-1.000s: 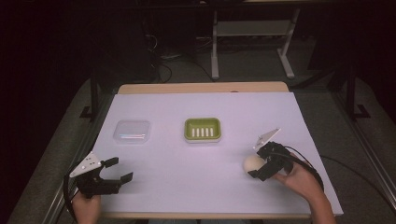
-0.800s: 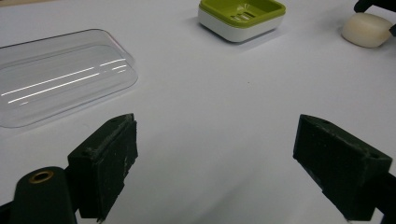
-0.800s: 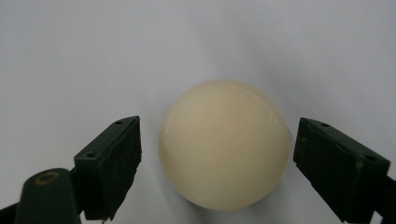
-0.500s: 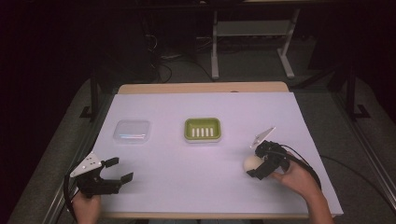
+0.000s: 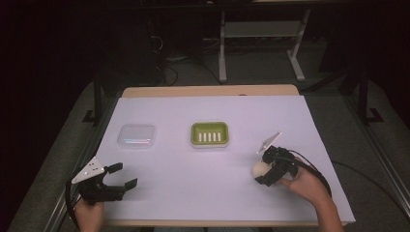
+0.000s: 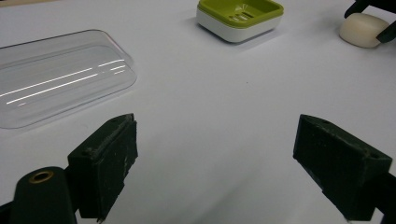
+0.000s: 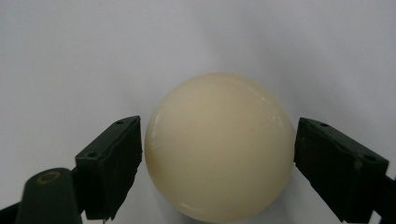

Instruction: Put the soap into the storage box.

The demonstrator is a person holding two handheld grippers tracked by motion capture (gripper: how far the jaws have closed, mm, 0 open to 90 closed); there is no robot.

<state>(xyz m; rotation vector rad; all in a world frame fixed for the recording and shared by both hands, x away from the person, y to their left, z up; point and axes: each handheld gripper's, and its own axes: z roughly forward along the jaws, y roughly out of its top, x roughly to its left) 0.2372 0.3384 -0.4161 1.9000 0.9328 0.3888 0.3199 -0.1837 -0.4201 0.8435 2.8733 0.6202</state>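
A cream oval soap bar (image 5: 259, 169) lies on the white table cover at the right. My right gripper (image 5: 263, 167) straddles it, one jaw on each side. In the right gripper view the soap bar (image 7: 219, 144) nearly fills the gap of the open right gripper (image 7: 217, 154), with a thin sliver of space at each jaw. My left gripper (image 5: 124, 175) stands open near the front left edge with nothing between its jaws. In the left gripper view that left gripper (image 6: 217, 158) sits low over bare table, and the soap bar (image 6: 364, 29) shows far off.
A green and white soap dish (image 5: 209, 134) stands in the middle of the table. A clear plastic lid (image 5: 137, 135) lies to its left, close ahead of the left gripper. Cables trail from both grippers. Dark floor and a metal stand lie beyond the table.
The right gripper has edged slightly left, farther around the soap bar. The left gripper has hardly moved.
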